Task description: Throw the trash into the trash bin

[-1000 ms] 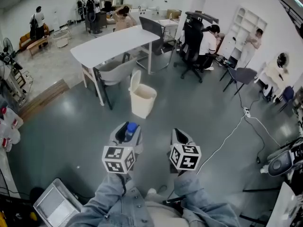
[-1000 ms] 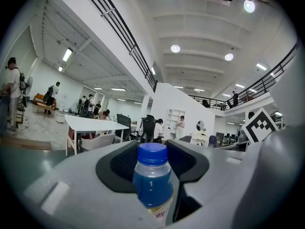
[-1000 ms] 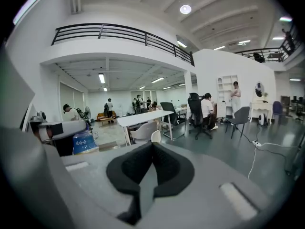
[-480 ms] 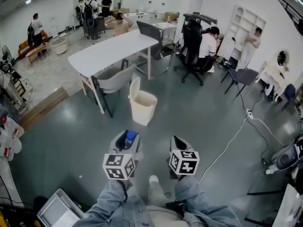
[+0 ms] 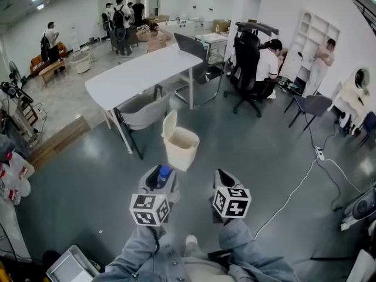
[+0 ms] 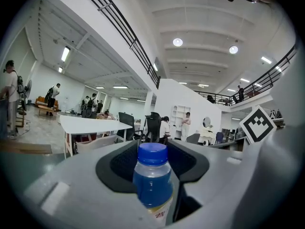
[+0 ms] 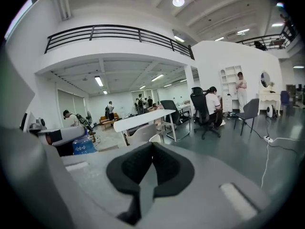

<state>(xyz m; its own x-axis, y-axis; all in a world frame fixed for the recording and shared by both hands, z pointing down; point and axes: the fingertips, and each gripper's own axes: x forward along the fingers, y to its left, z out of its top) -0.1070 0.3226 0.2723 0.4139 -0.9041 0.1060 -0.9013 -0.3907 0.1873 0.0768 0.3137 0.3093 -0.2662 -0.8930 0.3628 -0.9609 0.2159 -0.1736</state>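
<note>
My left gripper is shut on a small plastic bottle with a blue cap and blue label; the cap shows between the jaws in the head view. The bottle also shows at the left of the right gripper view. My right gripper is shut with nothing between its dark pads. A cream trash bin with its swing lid tipped up stands on the grey floor just ahead of both grippers, beside a white table.
A grey chair is tucked under the table. Black office chairs, a seated person and shelving lie ahead right. A white cable crosses the floor at right. People stand at the far back.
The bin and table have come slightly closer and lower in the head view as I walk forward. Both grippers keep their hold and position.
</note>
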